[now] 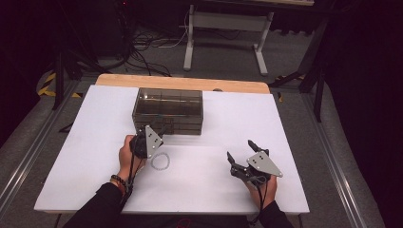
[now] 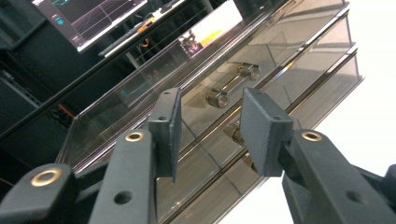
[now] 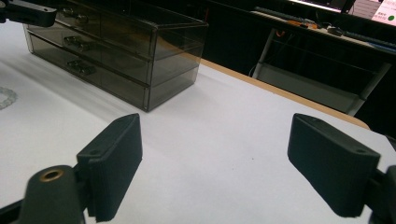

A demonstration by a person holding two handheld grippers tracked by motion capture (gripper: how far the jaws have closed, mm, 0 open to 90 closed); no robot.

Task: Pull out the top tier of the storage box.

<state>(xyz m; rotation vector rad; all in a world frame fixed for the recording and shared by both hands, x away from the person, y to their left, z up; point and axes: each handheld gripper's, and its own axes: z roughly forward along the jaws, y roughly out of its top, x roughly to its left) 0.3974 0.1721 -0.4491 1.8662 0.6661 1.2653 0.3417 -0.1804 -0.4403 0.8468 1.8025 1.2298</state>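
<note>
Two jaws on my left gripper (image 2: pixel 212 126) are lined up on a drawer handle (image 2: pixel 232 85) of the smoked acrylic drawer box (image 1: pixel 167 110), which sits at the far middle of the white counter (image 1: pixel 71 161). In the left gripper view the jaws stand partly open with a clear gap between the pads; the handle is ahead of them, past the tips, not between them. Nothing gripped yet. A second handle (image 2: pixel 235 134) shows just behind the right pad, one drawer along, so I judge the aim is the middle drawer, but I can't be sure which.

Step in hand, as I read it: approach to the drawer front for a pull. In the high view my left gripper (image 1: pixel 148 140) is right up against the near face of the box.

Next move calls for: push in a bit further until the bar sits between the pads, close on it, then pull straight toward the near edge. Box is light-looking and may slide with the pull, so keep it slow.

A beaded bracelet (image 1: pixel 160 162) lies on the counter just near-right of my left hand, probably what goes in the drawer.

My right gripper (image 1: pixel 243 154) rests at the near right, well apart from the box, jaws wide open and empty.
</note>
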